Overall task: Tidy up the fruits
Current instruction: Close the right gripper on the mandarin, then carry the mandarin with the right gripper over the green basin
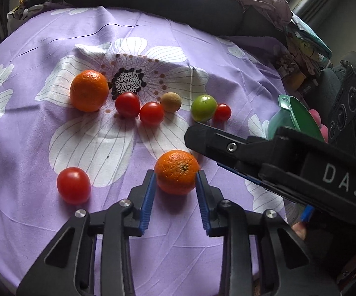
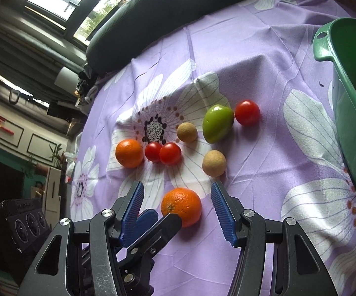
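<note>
An orange (image 1: 176,171) is clenched between the blue pads of the left tool (image 1: 176,185) on the purple floral tabletop (image 1: 54,44). The right tool (image 2: 178,204), marked "DAS", is held released just beside it.

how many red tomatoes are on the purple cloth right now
4. Two sit touching, right of the far orange: and. One is beside the green fruit. One lies alone, left of the near orange. The right gripper may hide others.
</note>
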A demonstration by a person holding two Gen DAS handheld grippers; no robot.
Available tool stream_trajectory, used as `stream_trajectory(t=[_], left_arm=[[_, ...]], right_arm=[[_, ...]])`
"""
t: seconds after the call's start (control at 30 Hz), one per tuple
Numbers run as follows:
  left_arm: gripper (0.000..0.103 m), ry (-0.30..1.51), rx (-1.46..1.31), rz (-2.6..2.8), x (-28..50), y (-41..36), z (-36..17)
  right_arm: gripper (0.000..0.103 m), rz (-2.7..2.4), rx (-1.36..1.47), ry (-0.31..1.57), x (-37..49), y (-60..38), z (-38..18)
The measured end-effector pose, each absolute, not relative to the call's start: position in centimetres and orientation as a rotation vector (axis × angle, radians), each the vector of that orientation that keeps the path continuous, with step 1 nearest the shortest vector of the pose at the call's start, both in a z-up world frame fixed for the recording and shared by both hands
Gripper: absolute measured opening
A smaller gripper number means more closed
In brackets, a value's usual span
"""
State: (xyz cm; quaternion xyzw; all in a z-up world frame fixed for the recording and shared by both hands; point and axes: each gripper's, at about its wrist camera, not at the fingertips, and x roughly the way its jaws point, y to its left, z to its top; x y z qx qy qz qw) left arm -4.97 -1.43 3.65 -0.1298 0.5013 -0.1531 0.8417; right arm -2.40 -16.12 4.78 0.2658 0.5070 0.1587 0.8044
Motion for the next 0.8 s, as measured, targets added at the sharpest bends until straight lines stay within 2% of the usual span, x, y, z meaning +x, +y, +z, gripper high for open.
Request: stream_trajectory(t=[0.2,0.6,0.63,0.8], left_arm=[[0.03,1.054,-0.287,-0.339,-4.5,-1.3,3.4],[0.032,1.034,-0.263,-0.352,-4.5,-2.2,3.3],[0.032,1.029,-0.264,-0.357,-4.5,-2.2,3.4],[0.031,0.932,-0.236,-0.397,-5.2,-3.1,5.4]], right_arm=[[0.058,0.349,0.599,1.139,-1.8,-16.0,3.5],[0.048,0.331,0.613,1.187,-1.3,-15.8,2.0],[0.045,0.326,0.61,1.184,-1.4,-15.8,2.1],[0.044,0.319,0.58,1.094,-2.1,-16.4,4.4]])
